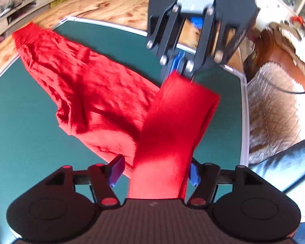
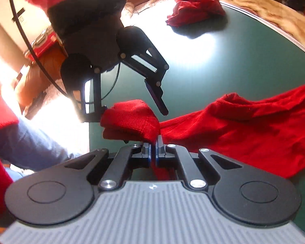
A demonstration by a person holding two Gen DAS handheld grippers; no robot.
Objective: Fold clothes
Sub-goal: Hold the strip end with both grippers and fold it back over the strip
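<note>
Red knit fabric is clamped between the closed blue pads of the right gripper (image 2: pixel 153 152), where a folded sleeve end (image 2: pixel 130 122) of the red garment (image 2: pixel 244 126) is pinched at its edge. In the right wrist view, the garment's body is seen trailing from this grip toward 3 o'clock, its long axis lying across the green surface (image 2: pixel 213 65). At 11 o'clock, directly above the sleeve end, the left gripper (image 2: pixel 132 113) is observed with jaws parted and the cloth not pressed between them. In the left wrist view, the sleeve is seen passing loosely through the left gripper's open fingers (image 1: pixel 117 170). The right gripper is judged the sole holder, so the coming fold depends on carrying the sleeve toward the body. A second red garment (image 2: pixel 195 8) is noted at 1 o'clock, well apart.
</note>
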